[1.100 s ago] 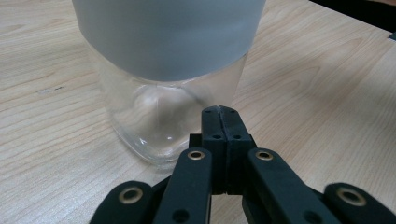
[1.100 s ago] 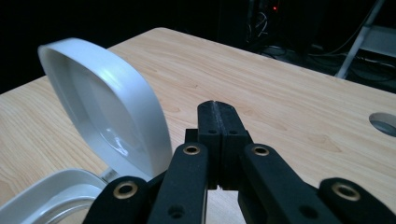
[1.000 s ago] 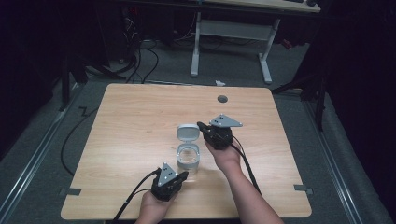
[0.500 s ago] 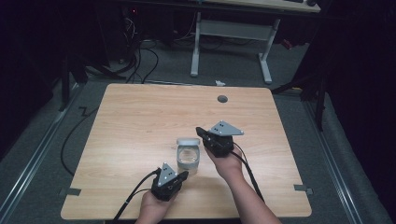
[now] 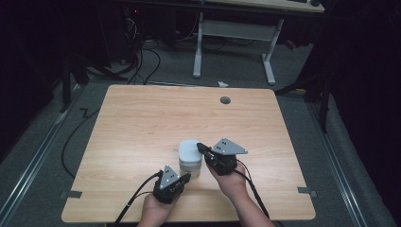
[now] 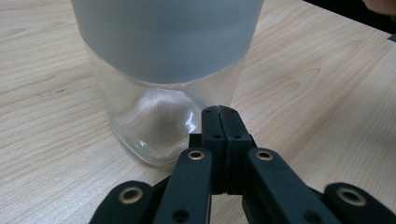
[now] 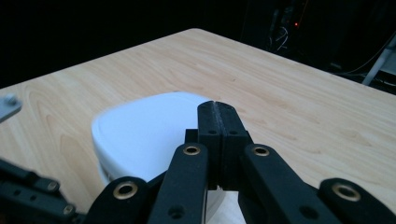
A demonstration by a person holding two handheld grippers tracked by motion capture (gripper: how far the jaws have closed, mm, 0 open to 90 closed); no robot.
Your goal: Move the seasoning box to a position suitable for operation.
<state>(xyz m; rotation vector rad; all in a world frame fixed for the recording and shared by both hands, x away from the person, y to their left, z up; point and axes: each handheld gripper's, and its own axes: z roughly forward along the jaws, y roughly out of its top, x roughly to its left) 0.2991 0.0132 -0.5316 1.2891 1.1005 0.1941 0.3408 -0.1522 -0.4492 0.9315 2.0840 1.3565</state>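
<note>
high view: clear jar (image 5: 190, 163) with white lid (image 5: 190, 150) stands on the table (image 5: 142, 127) near its front edge. right gripper (image 5: 202, 147) sits at the lid's right edge, left gripper (image 5: 185, 177) low at the jar's front left. jaw gaps too small to read here.

left gripper view: jaws pressed together, empty, tips just beside the jar base (top cut off).

right gripper view: jaws closed on nothing, tips over the lid; jar body hidden.
</note>
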